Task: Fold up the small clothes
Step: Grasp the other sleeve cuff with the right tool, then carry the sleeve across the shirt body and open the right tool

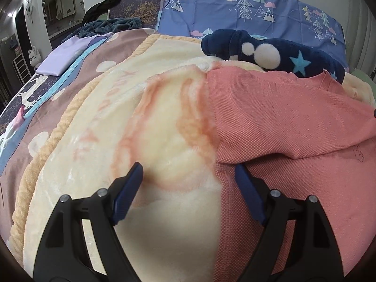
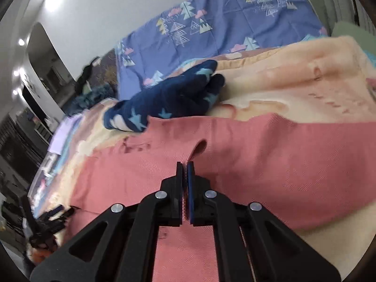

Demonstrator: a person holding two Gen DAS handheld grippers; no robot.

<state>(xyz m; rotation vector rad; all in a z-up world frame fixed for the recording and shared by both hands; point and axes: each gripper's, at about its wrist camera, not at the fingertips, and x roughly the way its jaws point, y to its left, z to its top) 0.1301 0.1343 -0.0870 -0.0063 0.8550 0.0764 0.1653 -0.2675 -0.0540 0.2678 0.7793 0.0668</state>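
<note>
Your right tongs (image 2: 185, 169) pinch a ridge of the pink shirt (image 2: 258, 159) for folding; your left tongs (image 1: 188, 176) gape, empty, straddling its edge.

The pink shirt (image 1: 293, 122) of coarse woven knit lies spread mostly flat on a cream blanket (image 1: 117, 122), with one small fold of it raised up near the middle and its far edge just beside a dark blue garment (image 1: 270, 56) with light stars.
</note>
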